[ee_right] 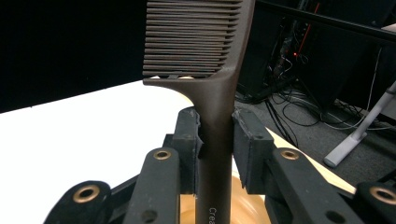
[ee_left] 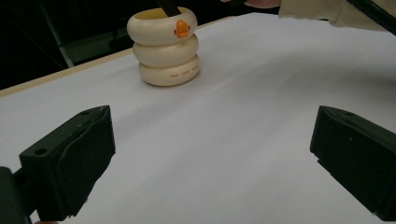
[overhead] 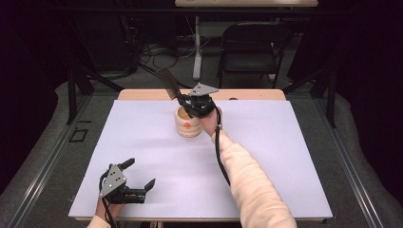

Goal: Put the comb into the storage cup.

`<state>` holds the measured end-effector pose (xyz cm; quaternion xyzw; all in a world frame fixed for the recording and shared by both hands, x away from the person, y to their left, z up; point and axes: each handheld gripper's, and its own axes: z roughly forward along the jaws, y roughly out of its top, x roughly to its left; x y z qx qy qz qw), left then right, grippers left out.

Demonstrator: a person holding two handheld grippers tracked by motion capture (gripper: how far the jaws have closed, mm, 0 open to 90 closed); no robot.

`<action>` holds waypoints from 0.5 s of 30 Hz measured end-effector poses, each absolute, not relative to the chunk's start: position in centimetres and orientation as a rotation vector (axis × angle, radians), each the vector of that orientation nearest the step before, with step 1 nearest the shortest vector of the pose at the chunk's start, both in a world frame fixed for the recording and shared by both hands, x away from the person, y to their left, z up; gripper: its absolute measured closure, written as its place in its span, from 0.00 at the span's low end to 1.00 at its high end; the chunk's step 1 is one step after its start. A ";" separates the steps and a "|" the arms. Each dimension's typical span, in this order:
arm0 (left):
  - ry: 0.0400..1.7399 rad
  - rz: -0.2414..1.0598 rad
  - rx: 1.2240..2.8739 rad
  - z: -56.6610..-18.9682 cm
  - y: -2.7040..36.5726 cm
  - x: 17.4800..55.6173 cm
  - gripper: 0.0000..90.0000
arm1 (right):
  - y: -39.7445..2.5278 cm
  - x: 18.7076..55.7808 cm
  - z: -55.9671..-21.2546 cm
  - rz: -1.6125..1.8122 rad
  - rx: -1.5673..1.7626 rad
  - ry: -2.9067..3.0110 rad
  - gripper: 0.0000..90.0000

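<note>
Comb: dark brown, pinched by its handle between the fingers of the right gripper, teeth above them, handle end below them inside the cream ringed holder.
Done: handle tip already within the holder's mouth, judging from the left gripper view.
Left: lowering fully, then release.
Left gripper: fingers spread wide, nothing between them, low over the white counter, holder well ahead.

Left gripper low, jaws wide apart, right gripper raised, jaws clamped
</note>
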<state>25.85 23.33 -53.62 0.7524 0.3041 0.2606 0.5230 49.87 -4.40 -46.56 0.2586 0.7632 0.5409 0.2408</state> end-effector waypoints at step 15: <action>0.728 0.627 1.802 -53.6 23.3 25.8 0.00 | -4.6 49.9 -47.1 1.468 0.713 2.104 0.80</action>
